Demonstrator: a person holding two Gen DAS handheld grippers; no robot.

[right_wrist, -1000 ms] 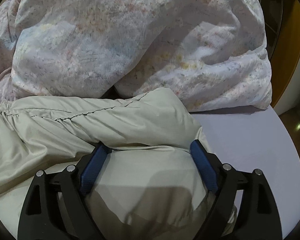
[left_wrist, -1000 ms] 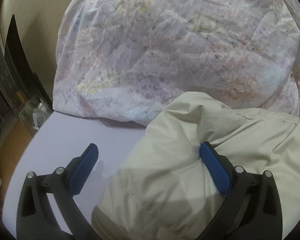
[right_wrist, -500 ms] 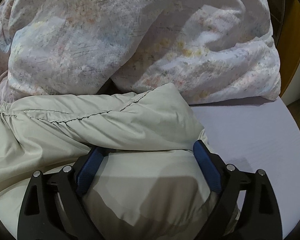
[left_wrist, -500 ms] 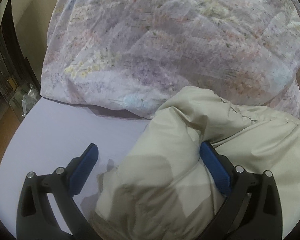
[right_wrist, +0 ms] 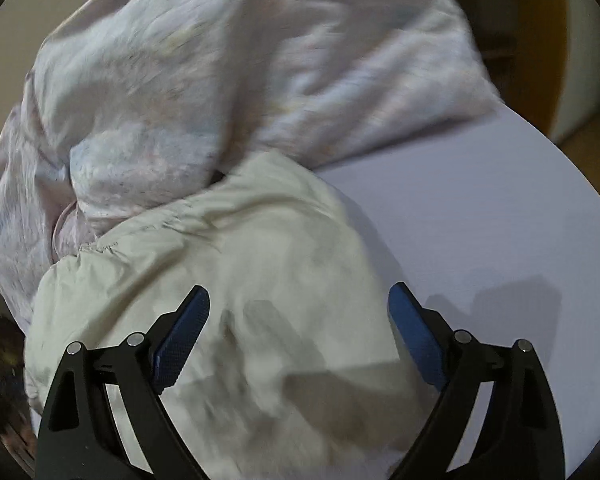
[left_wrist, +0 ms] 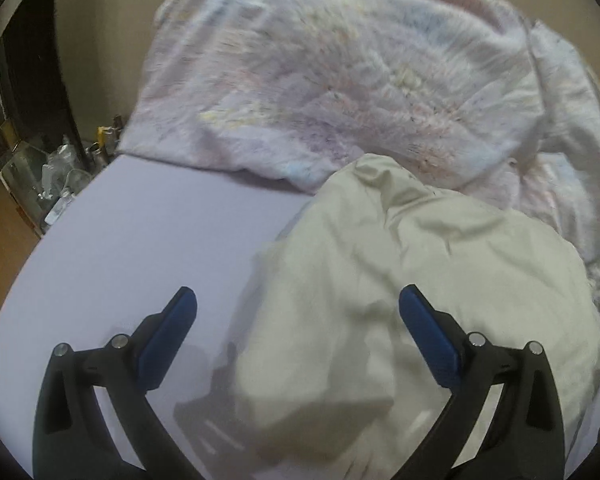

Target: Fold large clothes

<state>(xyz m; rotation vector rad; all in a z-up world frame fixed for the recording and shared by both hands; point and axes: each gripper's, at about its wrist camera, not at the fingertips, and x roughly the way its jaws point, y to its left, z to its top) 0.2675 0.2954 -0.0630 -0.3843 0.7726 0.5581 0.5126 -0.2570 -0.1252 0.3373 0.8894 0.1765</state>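
A beige garment [left_wrist: 420, 248] lies in a rumpled mound on the lavender bed sheet [left_wrist: 160, 220]. My left gripper [left_wrist: 296, 292] hovers over the garment's left edge, open wide. Its right pad is above the fabric and its left pad above bare sheet. In the right wrist view the same garment [right_wrist: 240, 248] fills the lower middle. My right gripper [right_wrist: 299, 288] is open wide over it, with no fabric pinched. Its right pad hangs at the garment's right edge, above the sheet [right_wrist: 480, 208]. Both views are blurred by motion.
A large floral duvet [left_wrist: 340, 80] is heaped behind the garment and touches its far side; it is the same duvet [right_wrist: 180, 80] in the right wrist view. Glass and plastic clutter [left_wrist: 56, 172] sits on the floor off the bed's left edge. Wooden furniture [right_wrist: 560, 40] stands at the far right.
Both grippers have drawn back from the garment, so their pads no longer press into its folds. More bare sheet shows on each side. The right wrist view has tilted.
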